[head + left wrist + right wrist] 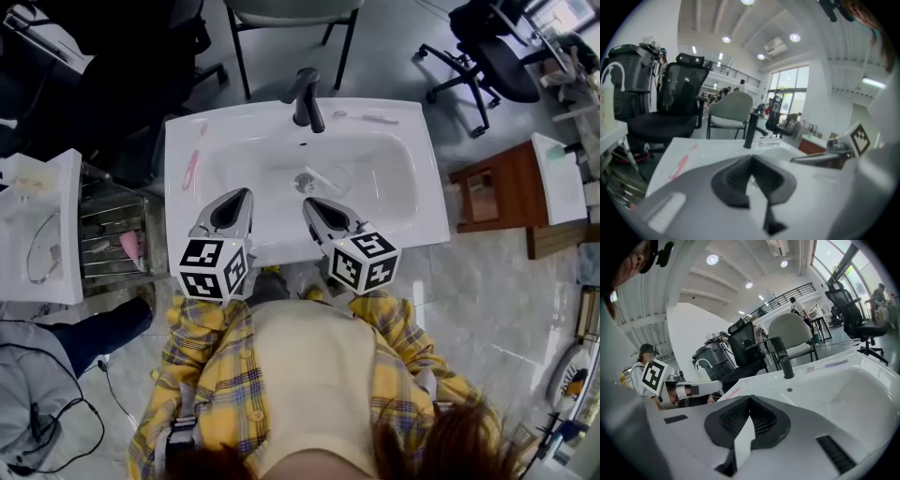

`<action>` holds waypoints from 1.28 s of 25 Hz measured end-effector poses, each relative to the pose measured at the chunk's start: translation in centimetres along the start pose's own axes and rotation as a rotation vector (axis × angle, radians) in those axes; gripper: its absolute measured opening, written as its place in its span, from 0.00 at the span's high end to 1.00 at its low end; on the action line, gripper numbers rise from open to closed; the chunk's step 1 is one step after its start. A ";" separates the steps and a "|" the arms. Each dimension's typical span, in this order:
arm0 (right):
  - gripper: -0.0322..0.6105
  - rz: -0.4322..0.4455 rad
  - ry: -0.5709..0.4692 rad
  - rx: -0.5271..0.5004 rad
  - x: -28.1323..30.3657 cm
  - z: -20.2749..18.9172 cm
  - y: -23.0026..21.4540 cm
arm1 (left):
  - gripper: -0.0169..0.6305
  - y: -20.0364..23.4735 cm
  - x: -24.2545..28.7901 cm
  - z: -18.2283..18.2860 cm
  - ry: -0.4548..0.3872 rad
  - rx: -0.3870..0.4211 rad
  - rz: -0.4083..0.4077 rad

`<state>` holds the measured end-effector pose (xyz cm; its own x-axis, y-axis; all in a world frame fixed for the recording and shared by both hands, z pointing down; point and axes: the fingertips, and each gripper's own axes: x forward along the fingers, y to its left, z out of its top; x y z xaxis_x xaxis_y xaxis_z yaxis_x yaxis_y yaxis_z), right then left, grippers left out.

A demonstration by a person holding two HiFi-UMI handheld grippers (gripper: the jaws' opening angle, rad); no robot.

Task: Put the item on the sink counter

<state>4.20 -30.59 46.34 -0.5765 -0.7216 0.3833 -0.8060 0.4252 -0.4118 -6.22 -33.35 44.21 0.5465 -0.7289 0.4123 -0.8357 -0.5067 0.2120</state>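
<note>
Plaid shirt (216, 375) fills the bottom of the head view, and both grippers sit just above it at the front rim of the sink (424, 217). In their own views, the left gripper (246, 192) and the right gripper (307, 201) have their jaws closed tip to tip on nothing. The head view alone shows clearly a small pale item (321, 178) in the basin beside the drain (304, 182), apart from both grippers. The left gripper view catches the pink toothbrush (679, 167) on the left counter strip. The right gripper view catches the pale toothbrush (834, 363) on the back ledge, right of the black faucet (307, 98). The right-hand strip offers open room.
</note>
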 end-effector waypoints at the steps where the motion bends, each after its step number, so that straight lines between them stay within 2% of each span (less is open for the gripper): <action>1: 0.93 -0.001 -0.002 0.001 -0.3 0.0 -0.1 | 0.96 -0.4 -0.1 -0.1 0.001 -0.001 -0.004; 10: 0.93 0.002 -0.031 -0.016 -1.8 0.2 0.2 | 0.96 -2.9 -1.4 -0.1 -0.019 0.008 -0.020; 16: 0.93 -0.008 -0.047 -0.035 -2.8 0.7 0.2 | 0.96 -3.4 -2.0 0.4 -0.042 0.003 -0.013; 32: 0.93 -0.027 -0.065 -0.055 -3.4 1.5 -0.3 | 0.96 -3.9 -2.0 -0.1 -0.034 -0.001 -0.023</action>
<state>6.58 -29.03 43.92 -0.5461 -0.7665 0.3380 -0.8282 0.4335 -0.3551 -4.08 -29.90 42.64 0.5670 -0.7325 0.3769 -0.8230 -0.5227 0.2223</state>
